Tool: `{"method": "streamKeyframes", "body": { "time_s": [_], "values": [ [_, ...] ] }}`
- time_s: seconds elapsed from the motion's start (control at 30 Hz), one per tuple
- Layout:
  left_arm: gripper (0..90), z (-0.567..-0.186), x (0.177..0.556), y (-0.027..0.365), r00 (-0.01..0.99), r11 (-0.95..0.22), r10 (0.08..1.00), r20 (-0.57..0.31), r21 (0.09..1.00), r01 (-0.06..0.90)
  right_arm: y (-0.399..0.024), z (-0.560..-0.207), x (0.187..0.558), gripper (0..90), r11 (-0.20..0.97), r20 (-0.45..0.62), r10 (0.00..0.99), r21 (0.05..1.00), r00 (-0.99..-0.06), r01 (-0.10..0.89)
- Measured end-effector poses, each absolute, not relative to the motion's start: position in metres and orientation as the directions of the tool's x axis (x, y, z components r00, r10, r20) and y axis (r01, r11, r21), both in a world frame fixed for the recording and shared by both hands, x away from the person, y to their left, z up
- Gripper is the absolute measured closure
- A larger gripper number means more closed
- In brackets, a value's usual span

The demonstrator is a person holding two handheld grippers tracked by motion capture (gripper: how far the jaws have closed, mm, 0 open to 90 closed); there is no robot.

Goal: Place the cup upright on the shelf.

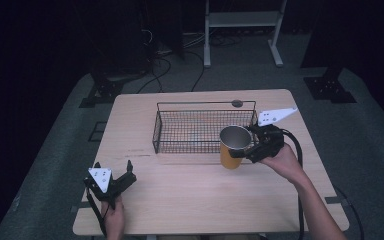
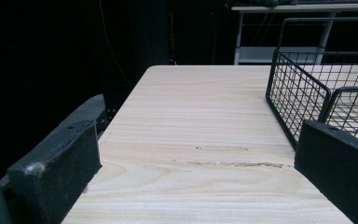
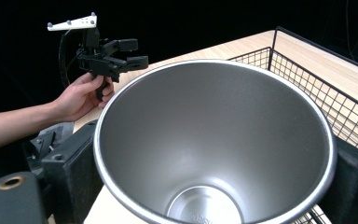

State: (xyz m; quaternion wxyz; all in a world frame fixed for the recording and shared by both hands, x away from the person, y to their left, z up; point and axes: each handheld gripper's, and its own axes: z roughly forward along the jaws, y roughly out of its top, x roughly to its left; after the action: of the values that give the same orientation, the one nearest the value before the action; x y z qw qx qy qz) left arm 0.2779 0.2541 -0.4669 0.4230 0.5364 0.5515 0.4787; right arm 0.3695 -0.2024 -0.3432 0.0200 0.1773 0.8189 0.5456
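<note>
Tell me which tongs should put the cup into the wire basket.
Right. The right tongs are already shut on the cup, upright beside the wire basket at its near right corner. The left tongs stand open and hold nothing near the table's front left edge, well away from the cup.

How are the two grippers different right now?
The right gripper is shut on the orange cup beside the wire basket; the left gripper is open and holds nothing. The right one is raised by the basket; the left sits low near the table's front corner. Both are black with a grey plate on top.
</note>
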Motion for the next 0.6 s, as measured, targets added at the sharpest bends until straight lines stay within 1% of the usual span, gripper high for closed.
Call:
{"method": "streamKeyframes", "body": {
  "time_s": [0.43, 0.6],
  "values": [
    [0.0, -0.467, 0.278, 0.254, -0.068, -0.034, 0.997, 0.048, 0.982, 0.188, -0.201, -0.33, 0.383, 9.7, 0.344, 0.156, 0.314, 0.901, -0.937, 0.265],
    [0.0, -0.467, 0.278, 0.254, -0.068, -0.034, 0.997, 0.048, 0.982, 0.188, -0.199, -0.324, 0.394, 9.7, 0.346, 0.162, 0.318, 0.897, -0.934, 0.274]
  ]
}}
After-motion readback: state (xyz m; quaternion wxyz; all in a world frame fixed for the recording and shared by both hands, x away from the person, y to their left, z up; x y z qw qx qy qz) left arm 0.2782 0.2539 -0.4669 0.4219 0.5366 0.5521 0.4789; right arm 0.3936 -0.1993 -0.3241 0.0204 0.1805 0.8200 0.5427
